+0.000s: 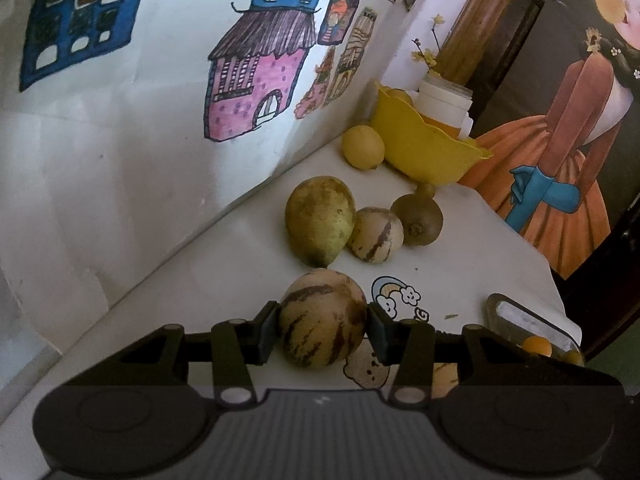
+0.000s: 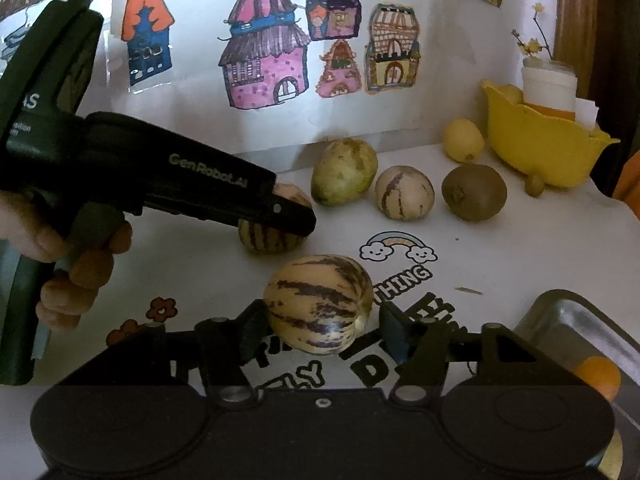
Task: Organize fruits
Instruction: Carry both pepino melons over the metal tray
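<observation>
Right gripper jaws released; striped melon sits between them on counter, touching left pad only; left gripper jaws clenched on second melon.

Dim indoor light, pale glare on the wall, soft shadows, fisheye bending, dark corners, mild blur

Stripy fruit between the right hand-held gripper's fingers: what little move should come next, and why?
Probably ease the right hand-held gripper straight back, away from the stripy fruit. The fruit seems to rest on the tablecloth, and a gap shows between it and one pad, so it is not gripped. The jaws look wide enough to slide off without nudging it.
</observation>
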Demonstrator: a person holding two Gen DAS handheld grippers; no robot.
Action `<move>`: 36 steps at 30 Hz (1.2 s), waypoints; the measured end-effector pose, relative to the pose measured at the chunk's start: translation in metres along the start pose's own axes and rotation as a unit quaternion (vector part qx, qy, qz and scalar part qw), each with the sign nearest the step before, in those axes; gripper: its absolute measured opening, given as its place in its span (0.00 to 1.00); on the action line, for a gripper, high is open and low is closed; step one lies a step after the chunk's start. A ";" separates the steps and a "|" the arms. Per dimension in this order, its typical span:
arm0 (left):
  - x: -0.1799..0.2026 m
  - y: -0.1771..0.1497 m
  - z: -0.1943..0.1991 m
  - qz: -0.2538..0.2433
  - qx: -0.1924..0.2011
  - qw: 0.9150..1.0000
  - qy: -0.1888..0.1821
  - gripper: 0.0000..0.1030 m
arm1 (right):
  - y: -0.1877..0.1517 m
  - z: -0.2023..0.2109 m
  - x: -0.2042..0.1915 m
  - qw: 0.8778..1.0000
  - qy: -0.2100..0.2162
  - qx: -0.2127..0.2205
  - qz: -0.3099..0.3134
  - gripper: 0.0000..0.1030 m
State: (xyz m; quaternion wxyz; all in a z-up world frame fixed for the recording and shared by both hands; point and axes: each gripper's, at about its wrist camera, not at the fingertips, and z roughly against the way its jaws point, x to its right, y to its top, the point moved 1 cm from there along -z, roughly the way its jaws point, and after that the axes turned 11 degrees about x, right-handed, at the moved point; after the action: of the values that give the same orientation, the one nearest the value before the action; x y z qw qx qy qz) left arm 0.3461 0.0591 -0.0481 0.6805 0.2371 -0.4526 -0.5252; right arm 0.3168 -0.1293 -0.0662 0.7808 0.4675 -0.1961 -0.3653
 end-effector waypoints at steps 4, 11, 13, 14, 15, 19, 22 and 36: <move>0.000 0.000 0.000 -0.001 0.001 1.000 0.002 0.49 | 0.000 0.000 0.000 1.000 0.007 0.005 0.001 0.56; -0.001 -0.002 0.002 0.011 0.007 1.000 0.002 0.48 | -0.003 0.002 -0.004 1.000 0.001 0.021 0.011 0.55; -0.002 -0.003 0.004 0.016 0.007 1.000 0.000 0.48 | -0.004 0.004 -0.004 1.000 0.001 0.024 0.014 0.55; -0.002 -0.004 0.005 0.016 0.008 1.000 0.000 0.48 | -0.004 0.006 -0.004 1.000 0.000 0.026 0.014 0.55; -0.001 -0.004 0.006 0.017 0.010 1.000 0.001 0.48 | -0.005 0.008 -0.004 0.999 0.000 0.029 0.014 0.55; 0.004 -0.002 0.014 0.011 0.024 1.000 0.001 0.48 | 0.000 0.021 -0.003 0.999 -0.002 0.041 0.010 0.55; 0.011 -0.001 0.021 0.004 0.034 0.999 0.000 0.48 | 0.005 0.035 -0.003 0.999 -0.010 0.051 0.004 0.55; 0.068 -0.004 0.057 -0.023 0.048 0.998 -0.027 0.48 | 0.000 0.132 0.023 0.993 -0.074 0.083 -0.032 0.55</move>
State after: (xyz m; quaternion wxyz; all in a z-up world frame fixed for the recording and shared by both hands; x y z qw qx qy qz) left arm 0.2972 0.0029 0.0010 0.6433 0.2655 -0.4901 -0.5249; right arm 0.2463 -0.2235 -0.0029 0.7105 0.5089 -0.2678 -0.4056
